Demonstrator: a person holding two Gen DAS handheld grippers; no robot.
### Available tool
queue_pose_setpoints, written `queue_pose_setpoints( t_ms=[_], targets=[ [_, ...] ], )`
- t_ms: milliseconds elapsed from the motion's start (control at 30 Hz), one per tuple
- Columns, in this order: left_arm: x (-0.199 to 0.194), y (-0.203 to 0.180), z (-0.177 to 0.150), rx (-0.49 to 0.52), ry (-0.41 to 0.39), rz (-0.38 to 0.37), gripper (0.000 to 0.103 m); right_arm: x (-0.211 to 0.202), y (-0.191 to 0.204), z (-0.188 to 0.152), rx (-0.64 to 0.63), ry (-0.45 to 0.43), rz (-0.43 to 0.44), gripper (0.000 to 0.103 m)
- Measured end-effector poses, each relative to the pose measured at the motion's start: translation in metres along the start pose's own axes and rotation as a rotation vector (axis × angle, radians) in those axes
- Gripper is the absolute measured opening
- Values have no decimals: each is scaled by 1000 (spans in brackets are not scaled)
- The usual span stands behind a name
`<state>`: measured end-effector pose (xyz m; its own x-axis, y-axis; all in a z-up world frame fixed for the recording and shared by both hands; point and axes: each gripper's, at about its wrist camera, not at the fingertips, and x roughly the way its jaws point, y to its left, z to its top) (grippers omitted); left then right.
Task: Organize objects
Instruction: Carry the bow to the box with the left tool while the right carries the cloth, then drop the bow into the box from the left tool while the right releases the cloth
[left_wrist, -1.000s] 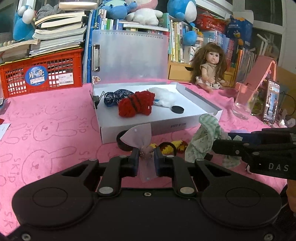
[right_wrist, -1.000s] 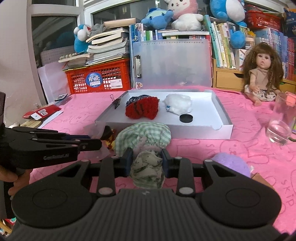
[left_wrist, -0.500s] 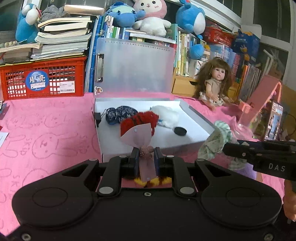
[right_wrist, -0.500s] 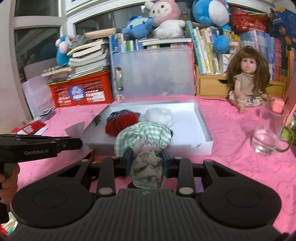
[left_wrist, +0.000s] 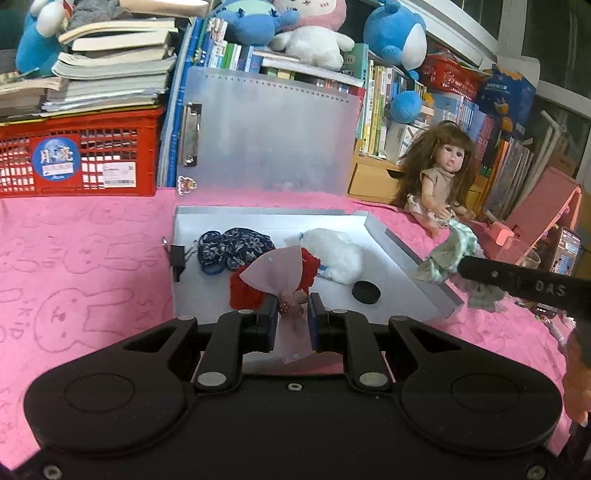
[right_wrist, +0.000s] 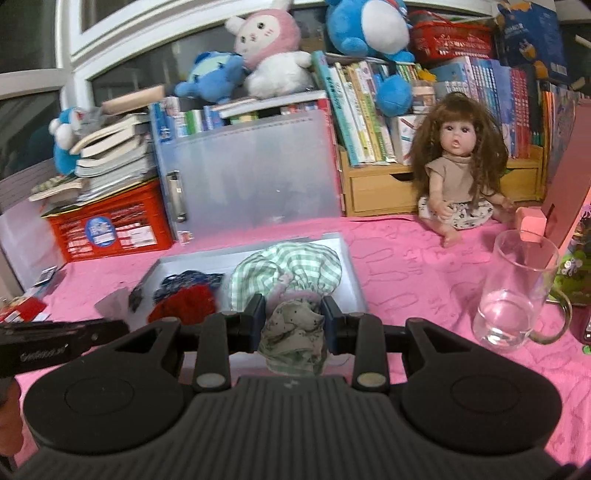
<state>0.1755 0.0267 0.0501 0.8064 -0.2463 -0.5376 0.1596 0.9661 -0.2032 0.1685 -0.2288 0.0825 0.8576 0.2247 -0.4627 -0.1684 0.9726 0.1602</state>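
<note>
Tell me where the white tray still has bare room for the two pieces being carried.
Bare floor of the white tray lies along its right wall, beyond the white fluffy piece and around the black disc. The back strip by the far wall is also free. The left-centre is crowded: navy floral scrunchie and red scrunchie touch.

Bare tray floor (left_wrist: 391, 266) lies beyond the black disc (left_wrist: 365, 291); doll (left_wrist: 439, 181) flanks right.

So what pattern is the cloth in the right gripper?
Green-and-white check on the cloth, clearest in the right wrist view.
</note>
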Motion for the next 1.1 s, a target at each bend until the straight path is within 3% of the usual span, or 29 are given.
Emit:
queue_pose_setpoints(
  t_ms=[533, 1100],
  targets=[
    [58, 1, -6, 2, 83, 21, 16, 66, -7, -5, 14, 111, -67, 37],
    [87, 5, 4, 7, 90, 62, 16, 102, 1, -7, 50, 179, -9, 37]
  ],
)
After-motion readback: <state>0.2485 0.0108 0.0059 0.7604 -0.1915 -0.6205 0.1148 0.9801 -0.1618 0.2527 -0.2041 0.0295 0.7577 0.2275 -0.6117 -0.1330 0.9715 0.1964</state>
